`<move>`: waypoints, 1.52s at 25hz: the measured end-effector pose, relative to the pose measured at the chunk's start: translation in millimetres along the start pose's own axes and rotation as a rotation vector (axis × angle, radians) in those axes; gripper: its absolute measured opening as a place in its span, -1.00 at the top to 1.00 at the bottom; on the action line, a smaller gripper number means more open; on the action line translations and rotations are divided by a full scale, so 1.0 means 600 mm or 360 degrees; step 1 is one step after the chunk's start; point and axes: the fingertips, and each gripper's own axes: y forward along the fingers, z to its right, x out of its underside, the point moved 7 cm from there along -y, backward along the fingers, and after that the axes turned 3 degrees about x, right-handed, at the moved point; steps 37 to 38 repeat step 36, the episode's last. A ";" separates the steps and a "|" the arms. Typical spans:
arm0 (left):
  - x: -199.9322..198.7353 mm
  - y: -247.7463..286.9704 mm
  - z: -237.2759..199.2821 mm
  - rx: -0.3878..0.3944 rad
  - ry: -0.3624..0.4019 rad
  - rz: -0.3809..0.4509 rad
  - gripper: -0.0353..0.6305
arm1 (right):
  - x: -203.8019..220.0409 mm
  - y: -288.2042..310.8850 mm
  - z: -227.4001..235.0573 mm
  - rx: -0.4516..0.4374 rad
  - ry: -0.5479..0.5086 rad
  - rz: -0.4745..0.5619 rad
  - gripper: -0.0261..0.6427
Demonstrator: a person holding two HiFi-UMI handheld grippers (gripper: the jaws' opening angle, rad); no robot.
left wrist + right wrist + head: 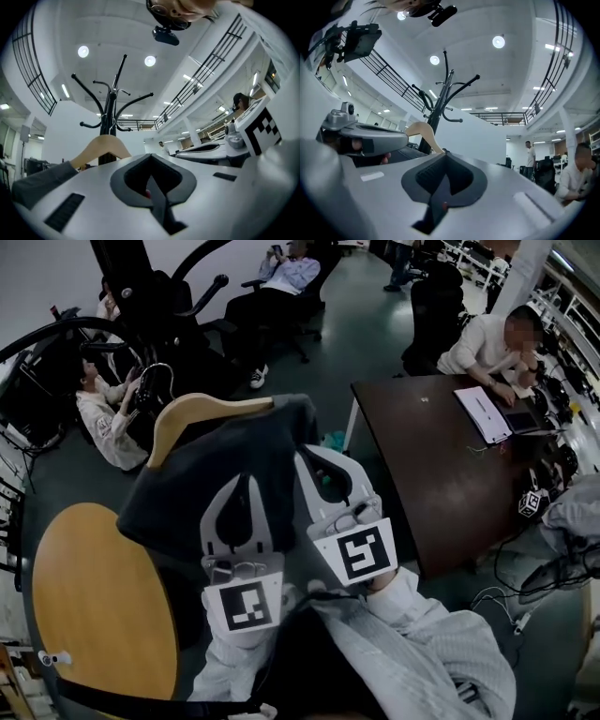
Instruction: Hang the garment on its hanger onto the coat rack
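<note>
- The garment [225, 465] swallows most of the hanger [202, 412] in the head view — one wooden shoulder pokes out, the other end's buried under cloth.
- The coat rack [127, 273] gets chopped off by the top edge there, and its foot is lost in the dark clutter.
- The left gripper [246, 484] and right gripper [309, 460] both have their tips pressed together over the fabric, but I can't tell if any cloth is actually pinched.
- The round desk [94, 615] is cut off at the bottom and tucked under the garment on one side.
- The person [487, 348] at the dark desk [422, 456] has their face blurred out.
</note>
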 end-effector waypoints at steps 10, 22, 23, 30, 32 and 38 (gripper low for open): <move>0.010 0.038 0.043 0.0139 -0.0152 -0.0039 0.88 | 0.010 -0.018 0.032 -0.0007 -0.0013 -0.0071 0.92; 0.016 0.061 0.032 0.0133 -0.0139 -0.0040 0.88 | 0.017 0.007 0.029 -0.0045 -0.0089 -0.0068 0.92; 0.016 0.063 0.031 0.0137 -0.0132 -0.0041 0.88 | 0.018 0.008 0.029 -0.0046 -0.0093 -0.0070 0.92; 0.017 0.068 0.021 0.0137 -0.0121 -0.0053 0.88 | 0.015 0.020 0.025 -0.0058 -0.0076 -0.0056 0.92; 0.017 0.066 0.018 0.0126 -0.0127 -0.0056 0.88 | 0.014 0.020 0.023 -0.0071 -0.0063 -0.0052 0.92; 0.018 0.064 0.016 0.0127 -0.0155 -0.0063 0.88 | 0.015 0.017 0.021 -0.0083 -0.0055 -0.0054 0.92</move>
